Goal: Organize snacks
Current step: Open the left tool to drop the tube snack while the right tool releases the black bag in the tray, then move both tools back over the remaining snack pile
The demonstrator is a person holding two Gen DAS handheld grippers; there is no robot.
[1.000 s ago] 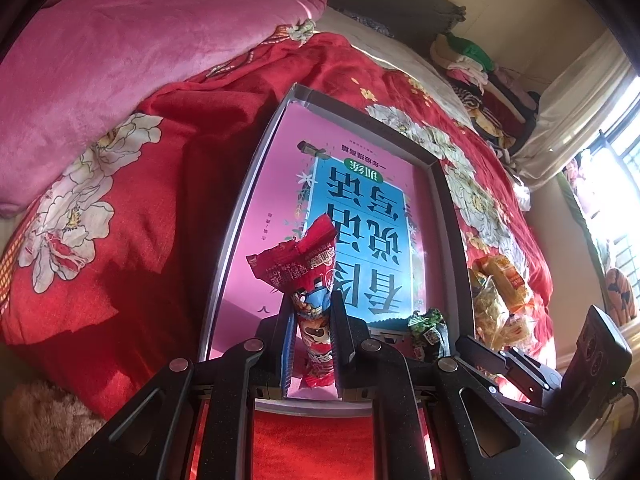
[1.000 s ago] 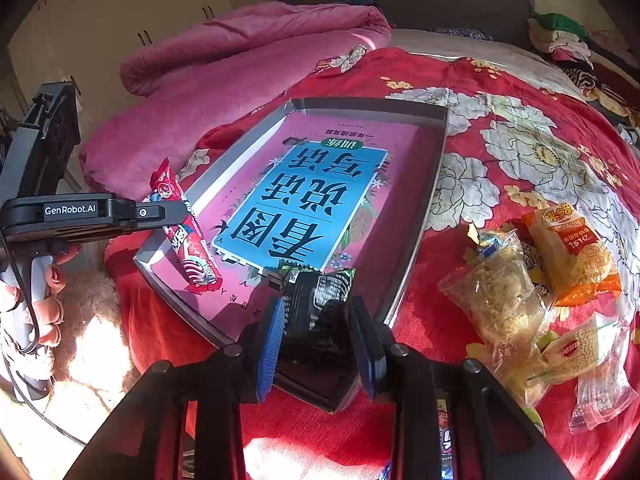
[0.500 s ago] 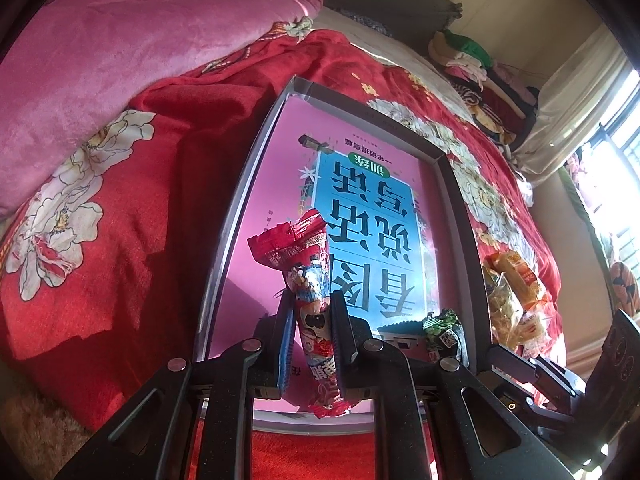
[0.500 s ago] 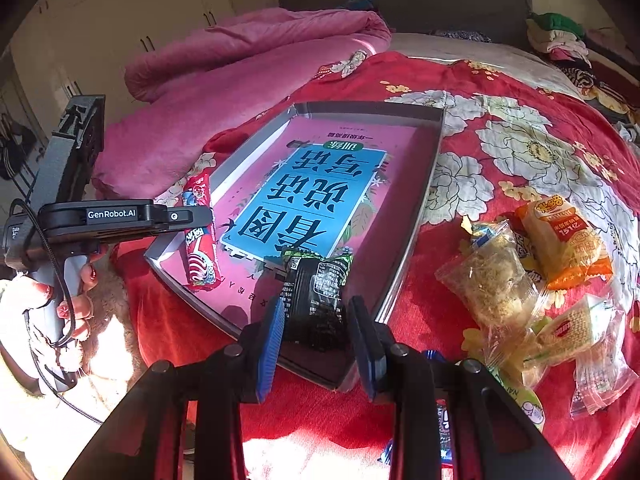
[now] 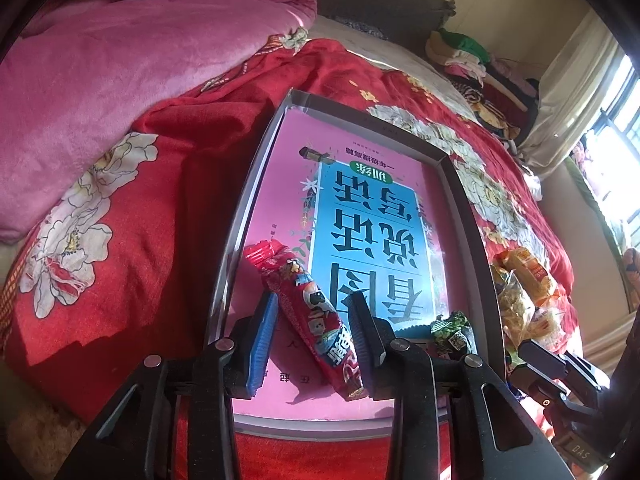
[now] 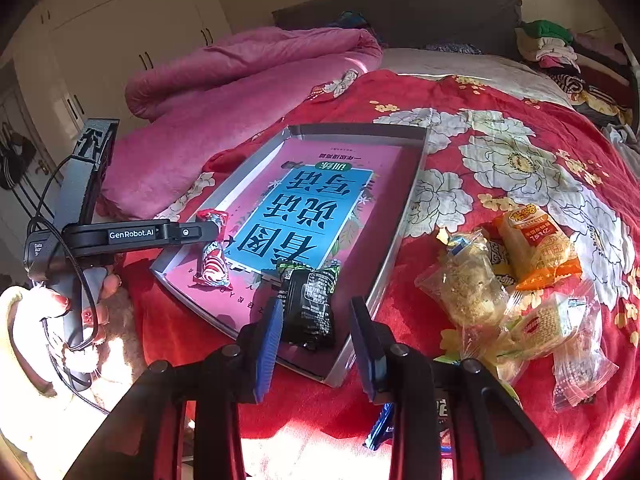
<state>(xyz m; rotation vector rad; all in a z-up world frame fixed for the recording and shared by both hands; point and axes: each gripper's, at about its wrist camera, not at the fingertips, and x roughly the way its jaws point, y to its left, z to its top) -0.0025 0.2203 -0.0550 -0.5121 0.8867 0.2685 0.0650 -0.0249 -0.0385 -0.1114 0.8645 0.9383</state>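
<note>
A grey tray (image 5: 256,184) (image 6: 404,216) lined with a pink and blue book cover lies on the red bedspread. My left gripper (image 5: 314,322) is open, with a red snack stick (image 5: 308,312) lying loose between its fingers on the tray's near left; the stick also shows in the right wrist view (image 6: 214,256). My right gripper (image 6: 316,322) is open around a dark green snack packet (image 6: 308,304) resting on the tray's near edge; the packet also shows in the left wrist view (image 5: 452,330).
Several loose snack bags (image 6: 520,280) (image 5: 524,292) lie on the bedspread right of the tray. A pink quilt (image 6: 240,72) is heaped at the far left. Folded clothes (image 6: 548,44) sit at the head of the bed. A blue wrapper (image 6: 380,426) lies under my right gripper.
Both grippers have opened. The red stick dropped from upright in the left gripper to lying on the tray. The green packet was let go onto the tray's near edge.
</note>
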